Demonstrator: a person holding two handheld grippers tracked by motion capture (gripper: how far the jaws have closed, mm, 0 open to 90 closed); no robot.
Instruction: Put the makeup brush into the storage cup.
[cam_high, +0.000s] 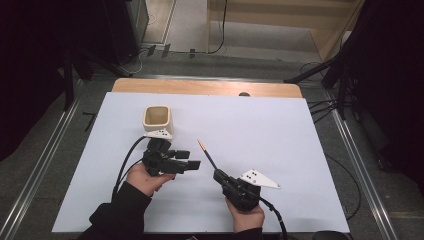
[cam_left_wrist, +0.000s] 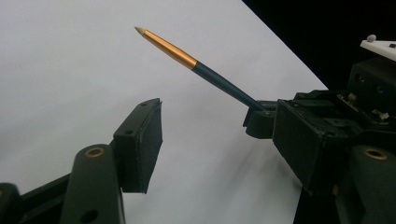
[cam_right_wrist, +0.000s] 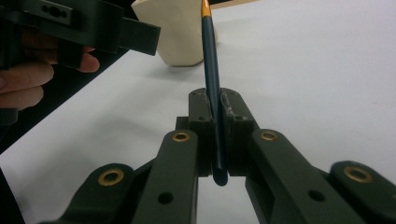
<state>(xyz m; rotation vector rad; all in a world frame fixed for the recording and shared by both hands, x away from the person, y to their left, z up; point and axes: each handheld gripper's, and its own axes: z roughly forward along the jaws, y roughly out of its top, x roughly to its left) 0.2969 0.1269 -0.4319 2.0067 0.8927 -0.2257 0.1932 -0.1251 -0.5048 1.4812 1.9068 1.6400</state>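
Right tongs (cam_high: 220, 176) pinching pen (cam_high: 207, 155); left tongs (cam_high: 189, 159) spread, nothing between them.

Pen is dark blue with a gold tip, clamped at its blunt end between the right jaws, shaft angled up off the white counter (cam_high: 280, 130), gold tip pointing toward the cream cup (cam_high: 157, 121). Left tongs sit just beside the pen, level, jaws wide apart and not touching it. Cup stands upright on the counter just behind the left tongs.
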